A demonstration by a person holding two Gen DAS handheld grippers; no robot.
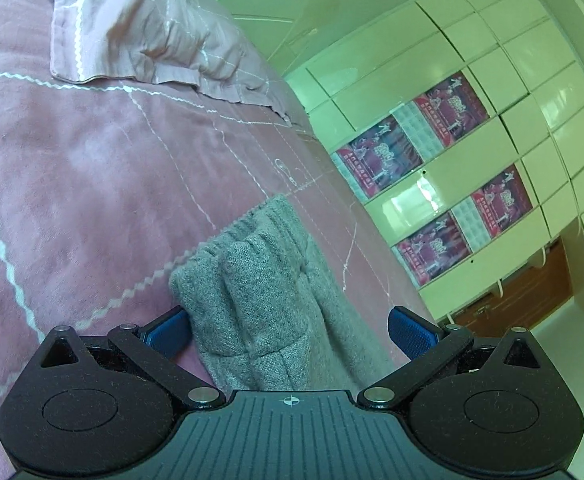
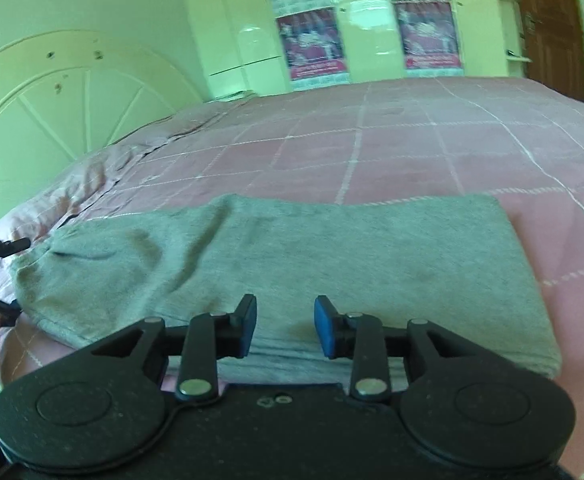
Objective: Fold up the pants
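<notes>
Bedroom scene: a pink checked bed (image 2: pixel 412 148) fills the room, w/ pale wardrobe doors (image 1: pixel 472 92) behind and a pillow (image 1: pixel 131 32) near the headboard. Grey pants (image 2: pixel 332 248) lie spread flat across the bed. Left claw (image 1: pixel 287 332) is released, jaws wide, a bunched end of the pants between them, pads not pressing. Right claw (image 2: pixel 285 326) is released above the pants, jaws apart, nothing gripped.

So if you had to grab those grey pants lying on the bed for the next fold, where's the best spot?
Probably the bunched waistband end of the grey pants. It lies between the left gripper's open pads, thick and gathered, so closing from the two sides catches all layers. The flat middle offers no edge.
</notes>
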